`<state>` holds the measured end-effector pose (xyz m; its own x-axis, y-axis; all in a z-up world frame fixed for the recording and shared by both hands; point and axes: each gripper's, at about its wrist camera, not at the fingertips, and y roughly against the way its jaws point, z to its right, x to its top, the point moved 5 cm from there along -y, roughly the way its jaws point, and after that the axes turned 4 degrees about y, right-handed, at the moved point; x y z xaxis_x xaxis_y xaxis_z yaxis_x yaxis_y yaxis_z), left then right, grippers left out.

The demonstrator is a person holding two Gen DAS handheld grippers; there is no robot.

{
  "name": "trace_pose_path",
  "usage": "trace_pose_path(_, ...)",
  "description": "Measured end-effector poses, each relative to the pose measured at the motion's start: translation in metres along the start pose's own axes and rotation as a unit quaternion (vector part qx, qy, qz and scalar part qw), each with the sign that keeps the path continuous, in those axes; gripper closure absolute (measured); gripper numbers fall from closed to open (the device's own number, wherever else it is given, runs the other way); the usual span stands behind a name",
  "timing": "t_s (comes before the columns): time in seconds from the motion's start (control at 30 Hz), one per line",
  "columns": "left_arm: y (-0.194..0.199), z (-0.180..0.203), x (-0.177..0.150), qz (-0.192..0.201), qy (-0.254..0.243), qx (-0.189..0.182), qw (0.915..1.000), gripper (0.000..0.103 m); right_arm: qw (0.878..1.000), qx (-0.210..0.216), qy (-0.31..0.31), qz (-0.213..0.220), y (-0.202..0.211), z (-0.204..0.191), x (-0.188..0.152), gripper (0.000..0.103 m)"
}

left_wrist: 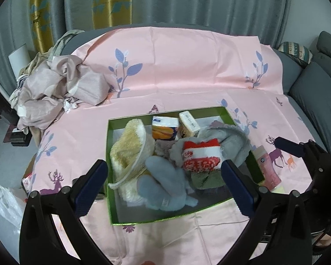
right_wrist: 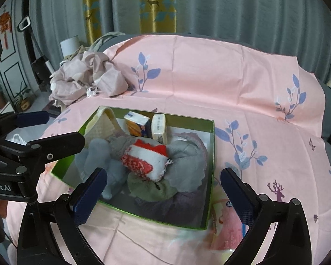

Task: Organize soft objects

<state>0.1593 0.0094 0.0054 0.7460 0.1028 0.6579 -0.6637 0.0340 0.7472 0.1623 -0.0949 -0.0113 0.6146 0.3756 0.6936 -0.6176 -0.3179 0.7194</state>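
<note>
A green box [left_wrist: 110, 172] [right_wrist: 211, 167] sits on the pink sheet and holds soft things: a cream fuzzy item [left_wrist: 128, 148] [right_wrist: 101, 124], a light blue plush [left_wrist: 163, 185] [right_wrist: 94, 154], a red and white knitted piece [left_wrist: 202, 156] [right_wrist: 146, 161], grey fleece [left_wrist: 231, 141] [right_wrist: 185, 163], an olive cloth [left_wrist: 206, 178] [right_wrist: 152, 190] and two tissue packs [left_wrist: 165, 128] [right_wrist: 138, 124]. My left gripper [left_wrist: 165, 186] is open and empty over the box's near side. My right gripper [right_wrist: 163, 196] is open and empty above the box's near right part.
A pink tissue pack [left_wrist: 268, 167] [right_wrist: 226, 227] lies outside the box on its right. Crumpled bedding [left_wrist: 59, 86] [right_wrist: 88, 77] is heaped at the far left. A grey sofa [left_wrist: 315, 84] is on the right, curtains [left_wrist: 187, 0] behind, a plastic bag [left_wrist: 4, 205] at lower left.
</note>
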Motion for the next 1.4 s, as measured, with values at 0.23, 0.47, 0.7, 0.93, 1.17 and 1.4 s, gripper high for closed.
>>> trace_pose_path(0.23, 0.008, -0.004, -0.005, -0.015, 0.020, -0.014, 0.9996, 0.001, 1.000, -0.005, 0.007, 0.000, 0.006, -0.008, 0.001, 0.001)
trace_pose_path(0.47, 0.011, -0.003, -0.006, -0.031, 0.027, -0.018, 0.9990, 0.001, 1.000, -0.016, 0.006, 0.000, 0.012, -0.010, 0.004, 0.001)
trace_pose_path(0.7, 0.012, -0.006, -0.006, -0.039, 0.027, -0.003, 0.9989, 0.001, 0.999, -0.033, -0.022, -0.009, 0.015, -0.002, 0.008, 0.001)
trace_pose_path(0.93, 0.013, -0.006, -0.004, -0.042, 0.027, 0.007, 0.9987, 0.001, 0.998, -0.038, -0.038, -0.017, 0.016, 0.007, 0.006, 0.001)
trace_pose_path(1.17, 0.006, -0.004, -0.003, -0.055, 0.026, 0.014, 0.9981, 0.001, 0.998, -0.042, -0.042, -0.027, 0.011, 0.011, 0.007, 0.001)
trace_pose_path(1.4, -0.001, 0.000, -0.002, -0.065, 0.023, 0.019, 0.9975, 0.001, 0.998, -0.042, -0.036, -0.034, 0.004, 0.010, 0.006, 0.001)
